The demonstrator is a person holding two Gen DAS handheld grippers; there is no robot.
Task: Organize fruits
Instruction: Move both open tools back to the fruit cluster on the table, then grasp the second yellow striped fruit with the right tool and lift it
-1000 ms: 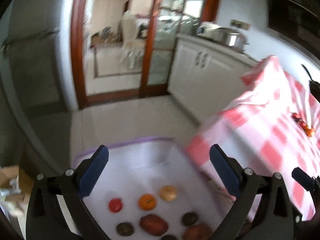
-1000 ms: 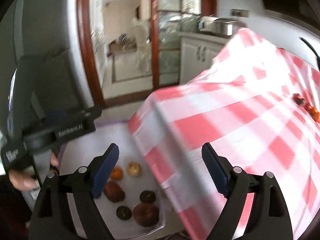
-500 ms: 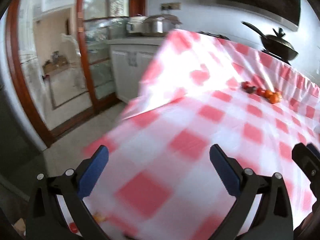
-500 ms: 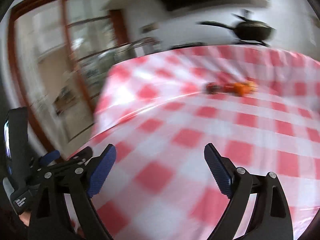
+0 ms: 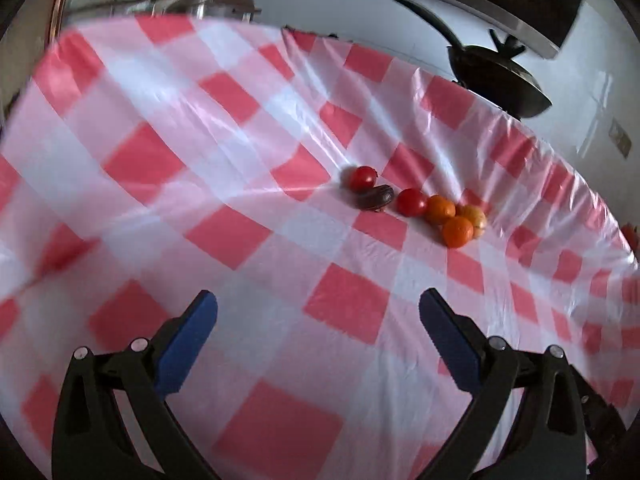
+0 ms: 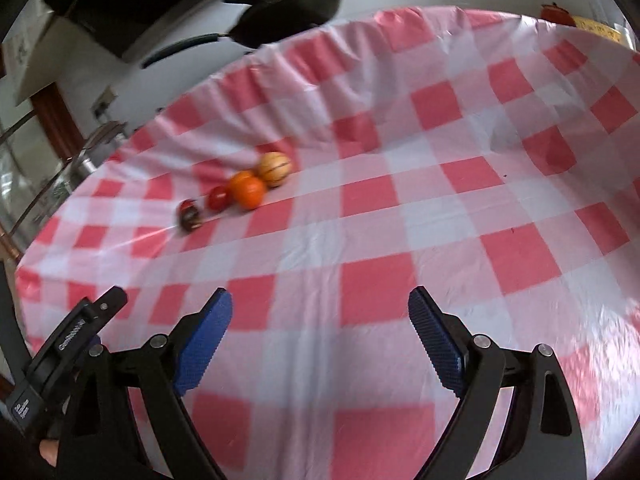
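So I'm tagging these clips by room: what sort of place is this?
Most likely a home kitchen. A black frying pan sits behind a table under a red-and-white checked tablecloth, with small fruits on it and a metal pot at the back.

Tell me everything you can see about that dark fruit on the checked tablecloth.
The dark fruit is oblong, deep purple-brown, with a smooth, slightly glossy skin. It lies on its side on the red-and-white checked tablecloth, at the end of a short row of fruit. A red tomato sits right behind it, apparently touching; a second red tomato is just beside it. Motion blur hides finer detail. Neither gripper is near it.
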